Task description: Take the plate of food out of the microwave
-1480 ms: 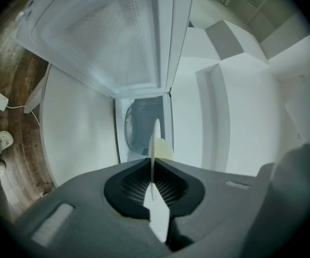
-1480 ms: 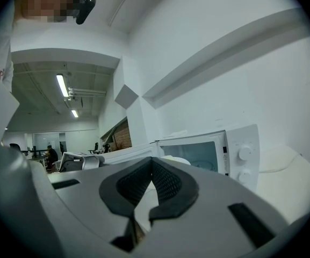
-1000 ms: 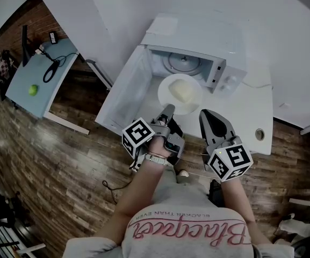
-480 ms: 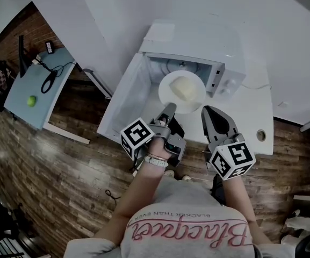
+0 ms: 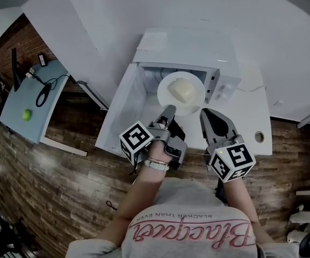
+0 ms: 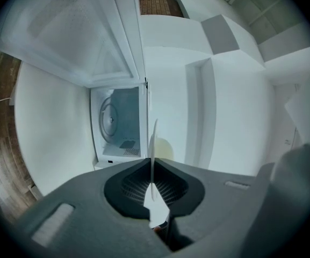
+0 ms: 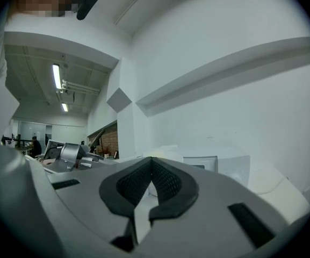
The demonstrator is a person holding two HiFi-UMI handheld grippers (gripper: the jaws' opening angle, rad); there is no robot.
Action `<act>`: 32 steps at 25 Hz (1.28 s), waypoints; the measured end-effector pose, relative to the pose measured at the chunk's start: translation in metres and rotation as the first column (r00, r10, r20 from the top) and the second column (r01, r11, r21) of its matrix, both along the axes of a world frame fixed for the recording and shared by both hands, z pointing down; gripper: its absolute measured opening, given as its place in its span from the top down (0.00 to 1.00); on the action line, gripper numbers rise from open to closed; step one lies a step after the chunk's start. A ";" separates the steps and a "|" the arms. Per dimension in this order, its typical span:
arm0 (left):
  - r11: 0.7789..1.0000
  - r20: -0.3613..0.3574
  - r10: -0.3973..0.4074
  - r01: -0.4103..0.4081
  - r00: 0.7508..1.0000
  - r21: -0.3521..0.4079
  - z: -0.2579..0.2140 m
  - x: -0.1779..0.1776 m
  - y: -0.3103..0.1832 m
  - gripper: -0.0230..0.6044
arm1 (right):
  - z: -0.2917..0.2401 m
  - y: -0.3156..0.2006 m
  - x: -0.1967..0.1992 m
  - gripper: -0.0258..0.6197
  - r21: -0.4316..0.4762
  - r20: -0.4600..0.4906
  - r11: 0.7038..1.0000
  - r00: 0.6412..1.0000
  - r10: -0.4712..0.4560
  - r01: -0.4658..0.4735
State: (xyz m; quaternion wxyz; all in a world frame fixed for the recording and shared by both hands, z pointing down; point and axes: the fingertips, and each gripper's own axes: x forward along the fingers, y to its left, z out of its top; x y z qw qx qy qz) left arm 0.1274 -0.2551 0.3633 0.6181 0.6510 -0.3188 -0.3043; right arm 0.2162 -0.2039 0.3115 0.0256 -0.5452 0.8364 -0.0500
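A white plate (image 5: 181, 93) with a pale lump of food (image 5: 180, 90) hangs in front of the open microwave (image 5: 189, 44). My left gripper (image 5: 169, 110) is shut on the plate's near rim. In the left gripper view the plate (image 6: 154, 141) shows edge-on, pinched between the jaws of the left gripper (image 6: 153, 163). Behind it are the microwave's bare cavity and turntable (image 6: 110, 120). The door (image 5: 123, 109) is swung out to the left. To the right of the plate my right gripper (image 5: 206, 113) is shut and holds nothing; its jaws (image 7: 151, 163) meet at the tips.
The microwave stands on a white counter (image 5: 251, 117) with a round hole (image 5: 259, 136) at its right. A light blue table (image 5: 34, 98) with a green ball (image 5: 26, 114) and cables stands far left on the wooden floor. White walls lie beyond.
In the head view the plate held by the left gripper now overlaps the microwave's opening; before, it sat lower in front of it. Both grippers keep their grip states.
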 end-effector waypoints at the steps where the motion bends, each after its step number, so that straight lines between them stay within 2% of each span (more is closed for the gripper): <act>1: 1.000 0.000 0.001 -0.001 1.000 0.001 0.000 0.001 -0.001 0.94 | -0.001 -0.001 0.002 0.94 0.002 0.003 1.000 1.000 0.007 -0.007; 12: 0.999 0.007 0.031 -0.031 0.999 0.009 -0.005 0.012 -0.004 0.94 | -0.009 -0.005 0.005 0.94 0.042 -0.035 0.998 0.999 0.040 -0.039; 32: 0.999 0.023 0.052 -0.052 0.998 0.010 -0.003 0.019 -0.009 0.94 | -0.009 -0.008 0.006 0.94 0.043 -0.059 0.998 0.997 0.040 -0.037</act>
